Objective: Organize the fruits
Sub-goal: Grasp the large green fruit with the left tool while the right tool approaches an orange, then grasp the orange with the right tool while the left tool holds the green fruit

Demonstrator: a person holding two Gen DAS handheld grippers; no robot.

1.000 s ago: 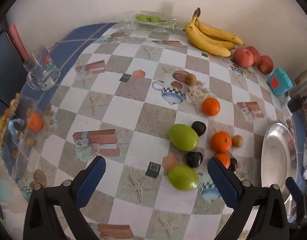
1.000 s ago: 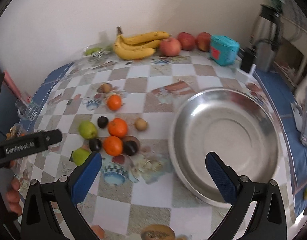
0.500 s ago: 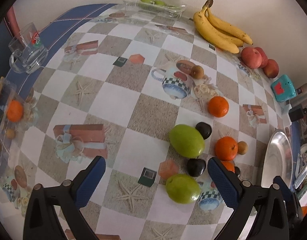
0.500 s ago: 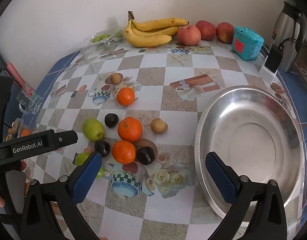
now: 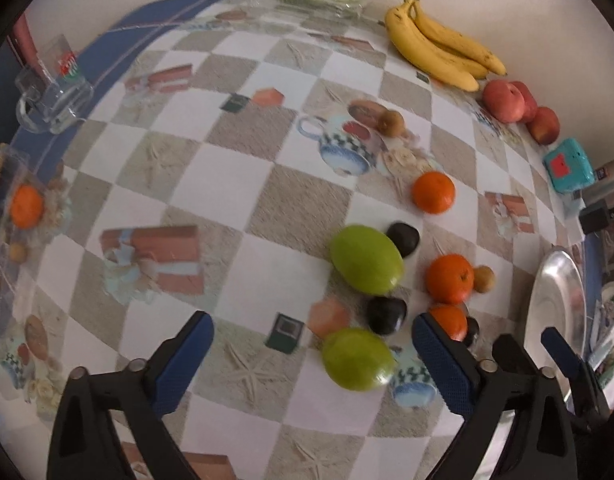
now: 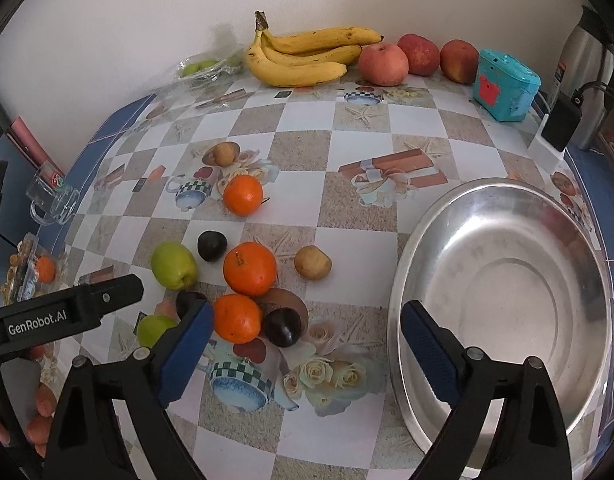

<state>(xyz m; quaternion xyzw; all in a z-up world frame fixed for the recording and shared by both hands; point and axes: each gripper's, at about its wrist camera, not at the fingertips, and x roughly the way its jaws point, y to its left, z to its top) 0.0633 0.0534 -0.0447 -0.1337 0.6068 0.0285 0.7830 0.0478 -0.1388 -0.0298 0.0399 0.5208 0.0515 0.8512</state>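
Loose fruit lies on a patterned tablecloth: two green fruits (image 5: pixel 366 260) (image 5: pixel 357 359), three oranges (image 6: pixel 249 268) (image 6: pixel 237 318) (image 6: pixel 243 195), dark plums (image 6: pixel 282 327) (image 6: pixel 212 245) and small brown fruits (image 6: pixel 313 262). My left gripper (image 5: pixel 311 354) hovers over the nearer green fruit, jaws wide and closing, pads clear of it. My right gripper (image 6: pixel 303 346) hangs above the nearest orange and plum, jaws also closing, nothing pressed between them. A large steel bowl (image 6: pixel 435 240) stands at the right.
Bananas (image 6: pixel 307 56), three red apples (image 6: pixel 383 65) and a teal box (image 6: pixel 505 84) line the back wall. A glass mug (image 5: pixel 53 100) and a clear packet with an orange (image 5: pixel 25 206) sit at the left edge. A kettle (image 6: pixel 587 80) stands far right.
Both grippers have sunk toward the table, and the fruit cluster looks larger. The right gripper shifted left from the bowl toward the oranges. Both pairs of jaws have narrowed slightly.
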